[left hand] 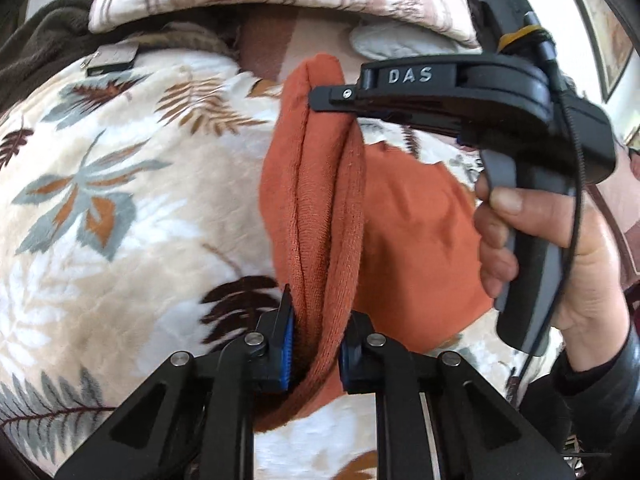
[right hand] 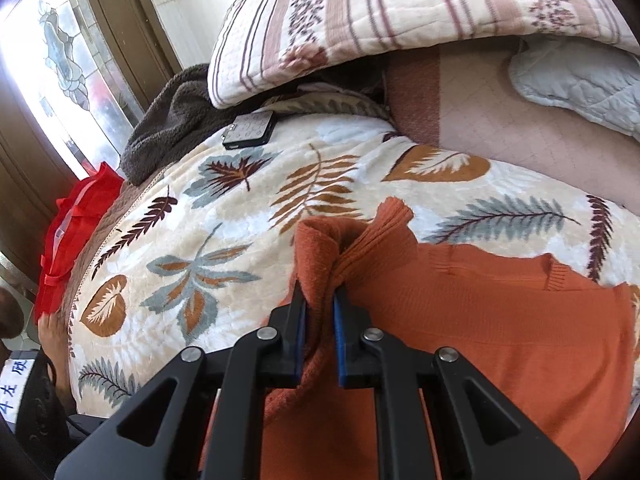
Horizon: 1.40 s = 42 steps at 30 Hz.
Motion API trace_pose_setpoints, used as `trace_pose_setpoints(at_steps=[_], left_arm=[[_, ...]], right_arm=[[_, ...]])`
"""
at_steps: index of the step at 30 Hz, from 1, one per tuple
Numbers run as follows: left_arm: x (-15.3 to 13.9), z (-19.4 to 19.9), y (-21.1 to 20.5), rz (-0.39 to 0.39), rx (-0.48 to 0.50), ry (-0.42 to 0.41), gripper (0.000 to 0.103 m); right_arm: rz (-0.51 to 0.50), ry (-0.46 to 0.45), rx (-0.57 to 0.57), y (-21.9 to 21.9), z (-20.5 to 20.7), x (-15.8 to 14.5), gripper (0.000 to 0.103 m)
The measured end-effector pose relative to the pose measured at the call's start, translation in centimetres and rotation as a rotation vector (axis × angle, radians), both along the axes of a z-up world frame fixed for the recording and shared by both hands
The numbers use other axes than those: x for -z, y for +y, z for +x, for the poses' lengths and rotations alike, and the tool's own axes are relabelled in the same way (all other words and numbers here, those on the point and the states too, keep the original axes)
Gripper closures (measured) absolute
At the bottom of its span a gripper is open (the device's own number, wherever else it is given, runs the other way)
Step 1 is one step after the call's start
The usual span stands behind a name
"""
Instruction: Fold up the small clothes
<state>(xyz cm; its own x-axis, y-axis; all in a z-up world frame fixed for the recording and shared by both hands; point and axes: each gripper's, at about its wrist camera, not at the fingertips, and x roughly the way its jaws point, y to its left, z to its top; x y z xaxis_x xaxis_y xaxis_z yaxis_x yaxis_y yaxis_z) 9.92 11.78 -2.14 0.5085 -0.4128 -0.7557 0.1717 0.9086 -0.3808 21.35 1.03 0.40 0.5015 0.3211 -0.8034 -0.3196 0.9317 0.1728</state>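
Observation:
An orange knit garment (left hand: 408, 232) lies on a leaf-patterned blanket (left hand: 120, 184), and one edge of it is lifted into a thick fold. My left gripper (left hand: 320, 312) is shut on the near end of that fold, its blue pads pressing the fabric from both sides. In the left wrist view a person's hand (left hand: 560, 248) holds my right gripper (left hand: 320, 100), which pinches the far end of the same fold. In the right wrist view the right gripper (right hand: 319, 292) is shut on the bunched ribbed edge of the orange garment (right hand: 480, 320), whose body spreads out to the right.
A dark phone-like device (right hand: 250, 130) lies on the blanket's far edge. Behind it are a striped quilt (right hand: 400, 12), a dark brown fleece (right hand: 172, 120) and a pale grey quilted cloth (right hand: 580, 80). Something red (right hand: 76, 232) hangs at the blanket's left edge, near a window.

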Motion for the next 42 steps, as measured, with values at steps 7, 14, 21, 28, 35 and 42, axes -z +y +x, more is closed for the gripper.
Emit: trace_pose_setpoints(at_steps=[7, 14, 21, 28, 35, 42], left_arm=[[-2.1, -0.2, -4.5, 0.016, 0.071, -0.055, 0.087], [-3.0, 0.0, -10.6, 0.042, 0.131, -0.054, 0.087], [-2.6, 1.5, -16.2, 0.066, 0.177, -0.032, 0.087], [-1.7, 3.2, -22.1, 0.092, 0.237, -0.016, 0.088], [-0.7, 5.0, -26.9, 0.091, 0.286, -0.005, 0.088], [0.8, 7.3, -30.1, 0.078, 0.300, 0.014, 0.088]], right_arm=[[0.023, -0.041, 0.029, -4.9, -1.1, -2.3, 0.090], [0.059, -0.063, 0.071, -10.8, -2.2, -3.4, 0.091], [0.126, -0.064, 0.128, -17.6, -2.7, -2.7, 0.091], [0.199, -0.080, 0.183, -24.0, -3.1, -1.7, 0.092], [0.238, -0.084, 0.233, -29.3, -2.8, -0.3, 0.092], [0.260, -0.089, 0.256, -32.7, -1.6, -0.2, 0.092]])
